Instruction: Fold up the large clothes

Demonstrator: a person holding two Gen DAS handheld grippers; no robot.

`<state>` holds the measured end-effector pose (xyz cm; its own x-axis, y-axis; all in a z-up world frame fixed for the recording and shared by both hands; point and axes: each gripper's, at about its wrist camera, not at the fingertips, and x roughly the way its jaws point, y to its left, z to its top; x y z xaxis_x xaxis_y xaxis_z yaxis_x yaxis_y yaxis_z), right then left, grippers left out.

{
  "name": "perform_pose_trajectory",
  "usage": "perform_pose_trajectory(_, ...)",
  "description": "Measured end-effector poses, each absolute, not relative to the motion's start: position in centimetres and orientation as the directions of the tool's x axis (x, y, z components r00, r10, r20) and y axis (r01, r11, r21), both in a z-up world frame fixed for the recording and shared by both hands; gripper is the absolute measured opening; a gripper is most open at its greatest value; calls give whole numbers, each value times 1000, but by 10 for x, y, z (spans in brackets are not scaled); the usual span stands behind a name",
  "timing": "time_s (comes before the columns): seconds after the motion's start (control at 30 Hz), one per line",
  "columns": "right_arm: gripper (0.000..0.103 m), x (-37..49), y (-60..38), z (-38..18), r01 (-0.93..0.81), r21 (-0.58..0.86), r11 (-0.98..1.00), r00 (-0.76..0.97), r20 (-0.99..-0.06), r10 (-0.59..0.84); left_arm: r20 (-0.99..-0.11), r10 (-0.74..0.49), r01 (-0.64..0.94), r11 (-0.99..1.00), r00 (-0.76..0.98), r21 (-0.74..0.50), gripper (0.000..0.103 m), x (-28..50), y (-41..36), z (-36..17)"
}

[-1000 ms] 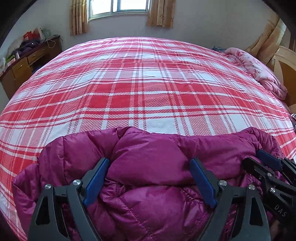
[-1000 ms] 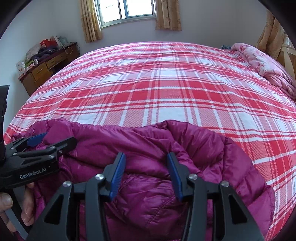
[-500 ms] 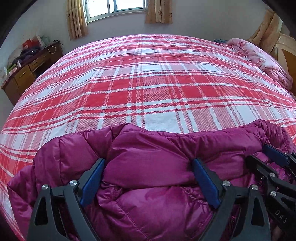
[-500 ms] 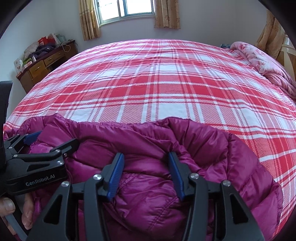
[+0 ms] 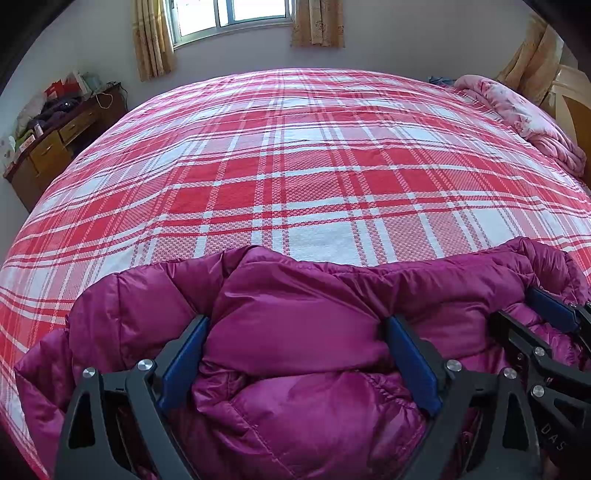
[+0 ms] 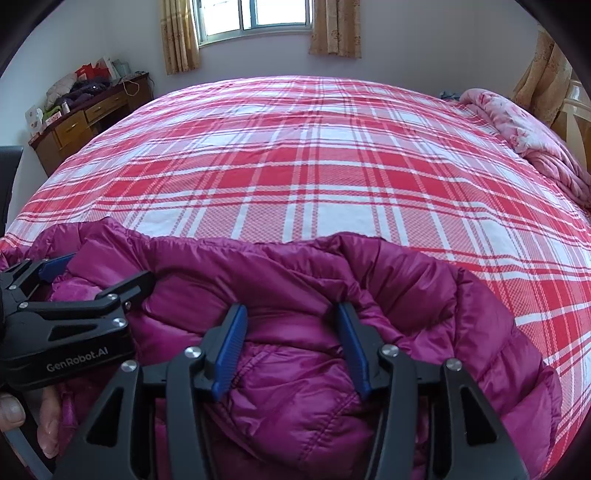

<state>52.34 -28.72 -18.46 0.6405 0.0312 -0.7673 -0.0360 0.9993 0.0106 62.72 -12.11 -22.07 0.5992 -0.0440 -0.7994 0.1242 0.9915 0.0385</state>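
Inspecting both grippers, I find the magenta down jacket [image 5: 295,332] bunched at the plaid bed's [image 5: 295,166] near edge. Left gripper [image 5: 295,343] has just been spreading wide, a padded fold between its jaws; right gripper [image 6: 291,332] half-parted around another fold, grip uncertain.

bed [image 5: 295,177] lying under a red-and-white plaid cover, filling the room | window [image 5: 229,14] letting in daylight, tan curtains [image 5: 151,37] hanging at both sides | wooden desk [image 5: 55,144] standing at left, carrying clutter | pink quilt [image 5: 524,118] lying bunched at right | walls [image 5: 406,40] showing pale
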Motion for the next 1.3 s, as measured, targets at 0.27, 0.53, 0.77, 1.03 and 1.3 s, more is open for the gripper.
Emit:
perform_pose_trajectory(0.27,54,524,-286,-185,-35,3,999,638,-769,24,-800,-36,122,991,599,47,96,628,-123,-222)
perform_pose_trajectory(0.53,54,524,-286,-186,-35,0,999,637,-770,22,-801,-30,122,991,598,53,97,629,-123,-222)
perform_pose_trajectory(0.77,57,529,-277,-184,-50,-71,996,625,-781,-24,-809,-11,114,991,588,70,101,633,-125,-222)
perform_pose_trajectory(1.03,88,450,-316,-115,-4,-6,1000,704,-710,-1,-728,-78,122,992,682,8,101,562,-77,-140)
perform_pose_trajectory(1.3,89,288,-342,-123,18,63,998,664,-747,36,-713,-88,158,987,696,33,100,398,-14,-150)
